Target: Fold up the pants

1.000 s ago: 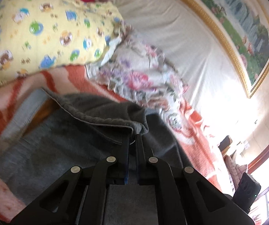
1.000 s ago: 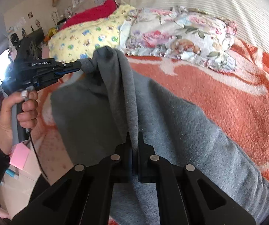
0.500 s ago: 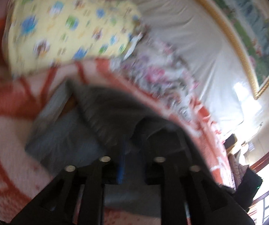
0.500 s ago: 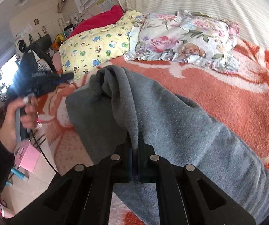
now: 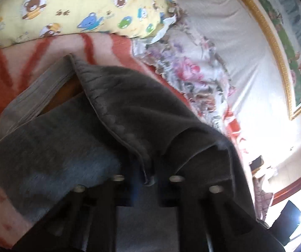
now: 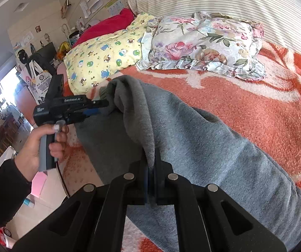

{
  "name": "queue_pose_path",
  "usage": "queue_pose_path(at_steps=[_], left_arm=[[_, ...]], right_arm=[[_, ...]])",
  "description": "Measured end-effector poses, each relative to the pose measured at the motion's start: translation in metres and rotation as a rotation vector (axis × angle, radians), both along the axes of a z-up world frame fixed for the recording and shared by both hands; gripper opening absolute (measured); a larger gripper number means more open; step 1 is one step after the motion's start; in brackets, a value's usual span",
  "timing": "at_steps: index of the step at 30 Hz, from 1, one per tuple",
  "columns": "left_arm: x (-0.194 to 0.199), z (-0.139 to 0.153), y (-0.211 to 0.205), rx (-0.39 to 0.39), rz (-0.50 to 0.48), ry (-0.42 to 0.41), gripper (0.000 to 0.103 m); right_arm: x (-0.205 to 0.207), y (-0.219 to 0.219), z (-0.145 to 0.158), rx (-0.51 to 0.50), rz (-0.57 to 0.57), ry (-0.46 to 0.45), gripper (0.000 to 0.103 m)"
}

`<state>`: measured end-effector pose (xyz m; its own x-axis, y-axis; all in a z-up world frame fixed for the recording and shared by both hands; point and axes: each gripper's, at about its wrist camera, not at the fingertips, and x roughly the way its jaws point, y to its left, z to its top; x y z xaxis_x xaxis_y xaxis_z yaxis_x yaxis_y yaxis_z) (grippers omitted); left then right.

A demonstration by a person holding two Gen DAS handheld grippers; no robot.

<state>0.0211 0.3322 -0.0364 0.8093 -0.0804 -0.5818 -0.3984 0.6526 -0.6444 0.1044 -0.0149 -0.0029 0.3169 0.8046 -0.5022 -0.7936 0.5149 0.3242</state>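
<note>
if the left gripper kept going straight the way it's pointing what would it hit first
Most likely the grey pants themselves: the left gripper is shut on their edge, and the folded cloth fills the line ahead. Beyond that lies the orange blanket, then the floral pillow, though depth is hard to judge in this view.

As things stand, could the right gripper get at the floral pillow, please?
Probably not yet: the right gripper is shut on the grey pants. Beyond them, only bare orange blanket lies before the floral pillow.
</note>
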Motion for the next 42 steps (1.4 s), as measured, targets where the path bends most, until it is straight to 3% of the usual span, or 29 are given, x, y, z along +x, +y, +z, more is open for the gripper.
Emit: queue_pose_path(at_steps=[5,11,15,18,28,33,35,37,42], left_arm=[[-0.006,0.026,-0.001,0.066,-0.022,-0.067,0.004],[-0.048,0.084,0.020,0.121,0.026,-0.190,0.004],[-0.073,0.101,0.031,0.143,0.034,-0.194,0.004],[-0.085,0.096,0.035,0.188,0.037,-0.150,0.004],[-0.109,0.012,0.064,0.083,0.098,-0.018,0.005],[-0.117,-0.001,0.065,0.072,0.126,0.033,0.015],[-0.125,0.003,0.063,0.079,0.154,0.051,0.037],[-0.132,0.008,0.058,0.081,0.185,0.059,0.045],[-0.142,0.018,0.030,0.057,0.186,0.045,0.060]], right_arm=[[-0.002,-0.001,0.001,0.002,0.005,-0.006,0.004],[-0.011,-0.001,0.005,0.024,0.047,-0.020,0.004],[-0.020,0.002,0.000,0.022,0.094,-0.031,0.004],[-0.027,0.006,-0.009,0.011,0.131,-0.020,0.004],[-0.036,0.025,-0.043,-0.111,0.184,-0.001,0.004],[-0.032,0.029,-0.056,-0.151,0.158,0.053,0.015],[-0.035,0.027,-0.052,-0.144,0.166,0.044,0.022],[-0.037,0.025,-0.045,-0.133,0.168,0.031,0.032],[-0.033,0.015,-0.020,-0.072,0.142,-0.007,0.033]])
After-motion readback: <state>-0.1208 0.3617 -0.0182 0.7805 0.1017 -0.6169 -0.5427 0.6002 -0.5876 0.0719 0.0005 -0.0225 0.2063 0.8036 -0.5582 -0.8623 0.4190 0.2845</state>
